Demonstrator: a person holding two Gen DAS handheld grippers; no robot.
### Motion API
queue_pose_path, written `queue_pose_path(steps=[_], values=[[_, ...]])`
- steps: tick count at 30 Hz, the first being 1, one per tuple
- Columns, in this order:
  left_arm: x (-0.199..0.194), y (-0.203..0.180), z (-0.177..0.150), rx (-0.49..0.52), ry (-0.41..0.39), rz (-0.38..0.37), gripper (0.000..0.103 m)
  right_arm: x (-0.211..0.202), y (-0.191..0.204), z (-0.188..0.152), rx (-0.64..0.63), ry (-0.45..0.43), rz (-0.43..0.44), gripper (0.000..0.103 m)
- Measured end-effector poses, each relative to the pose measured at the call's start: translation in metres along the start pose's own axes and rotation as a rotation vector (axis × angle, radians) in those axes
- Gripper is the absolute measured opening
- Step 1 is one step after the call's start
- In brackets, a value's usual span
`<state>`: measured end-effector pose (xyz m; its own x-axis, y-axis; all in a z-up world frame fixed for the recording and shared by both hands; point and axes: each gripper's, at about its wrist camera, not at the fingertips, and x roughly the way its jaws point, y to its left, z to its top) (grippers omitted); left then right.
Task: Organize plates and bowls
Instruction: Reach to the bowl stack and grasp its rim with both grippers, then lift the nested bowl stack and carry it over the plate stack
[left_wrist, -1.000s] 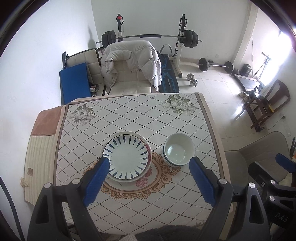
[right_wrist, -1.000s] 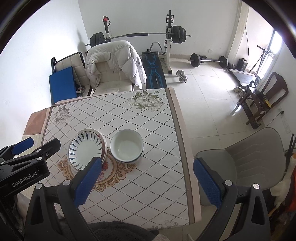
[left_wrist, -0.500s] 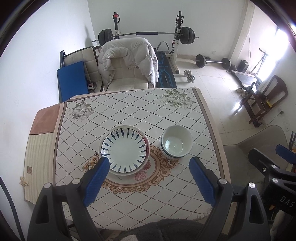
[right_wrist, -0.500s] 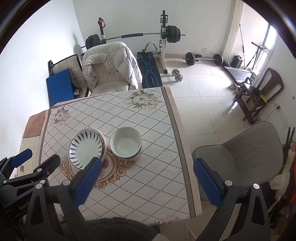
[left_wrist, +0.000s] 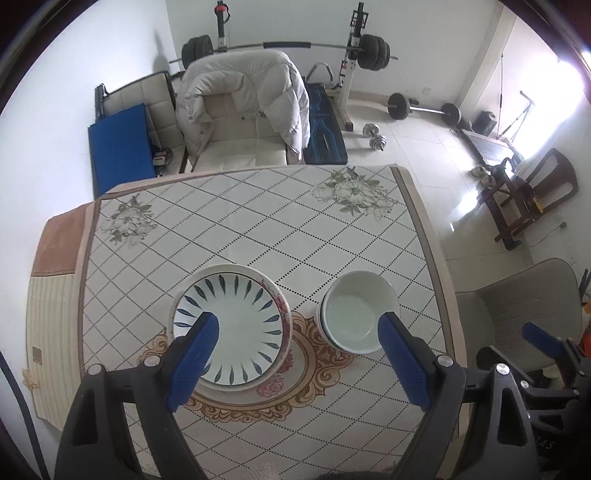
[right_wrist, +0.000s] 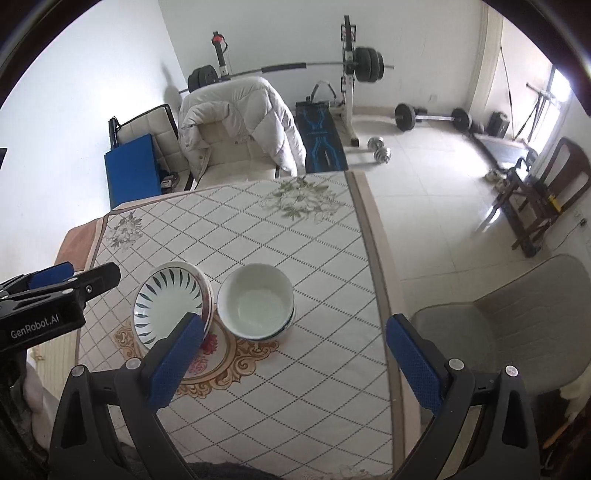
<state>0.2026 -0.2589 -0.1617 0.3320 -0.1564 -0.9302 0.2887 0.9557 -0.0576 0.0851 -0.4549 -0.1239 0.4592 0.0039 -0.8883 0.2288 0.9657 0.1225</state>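
Note:
A stack of plates (left_wrist: 236, 325), the top one white with blue leaf marks, sits on the patterned tablecloth (left_wrist: 258, 221). To its right stands a stack of white bowls (left_wrist: 356, 312). Both stacks also show in the right wrist view: plates (right_wrist: 166, 299), bowls (right_wrist: 256, 301). My left gripper (left_wrist: 299, 325) is open and empty, high above the table over both stacks. My right gripper (right_wrist: 295, 328) is open and empty, high above the table's right side. The left gripper's body (right_wrist: 48, 295) shows at the left edge of the right wrist view.
A chair with a white down jacket (left_wrist: 243, 96) stands behind the table. A grey chair (right_wrist: 517, 317) is at the table's right side. A barbell rack (left_wrist: 354, 44), dumbbells (left_wrist: 375, 136) and a dark wooden chair (left_wrist: 532, 195) stand on the tiled floor.
Both grippers have shifted slightly above the table while staying open and empty. The plates and bowls have not moved.

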Motion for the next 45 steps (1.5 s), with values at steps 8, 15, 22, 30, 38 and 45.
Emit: queue_pose_path(steps=[8,15,22,30,38,45], values=[[0.128,-0.009,0.03,0.031,0.323,-0.162,0.088,0.138,-0.041,-0.002,0.15,0.248,0.074,0.1],[0.2,-0.025,0.037,0.067,0.497,-0.252,0.075,0.233,-0.063,-0.007,0.288,0.411,0.263,0.099],[0.241,-0.027,0.03,0.05,0.61,-0.316,0.071,0.281,-0.062,-0.011,0.326,0.5,0.349,0.099],[0.262,-0.021,0.027,0.021,0.659,-0.323,0.043,0.325,-0.051,-0.016,0.348,0.578,0.427,0.088],[0.269,-0.013,0.032,0.0,0.674,-0.392,0.044,0.352,-0.042,-0.031,0.38,0.616,0.496,0.079],[0.263,-0.009,0.028,-0.045,0.629,-0.383,0.043,0.359,-0.042,-0.031,0.411,0.592,0.523,0.06]])
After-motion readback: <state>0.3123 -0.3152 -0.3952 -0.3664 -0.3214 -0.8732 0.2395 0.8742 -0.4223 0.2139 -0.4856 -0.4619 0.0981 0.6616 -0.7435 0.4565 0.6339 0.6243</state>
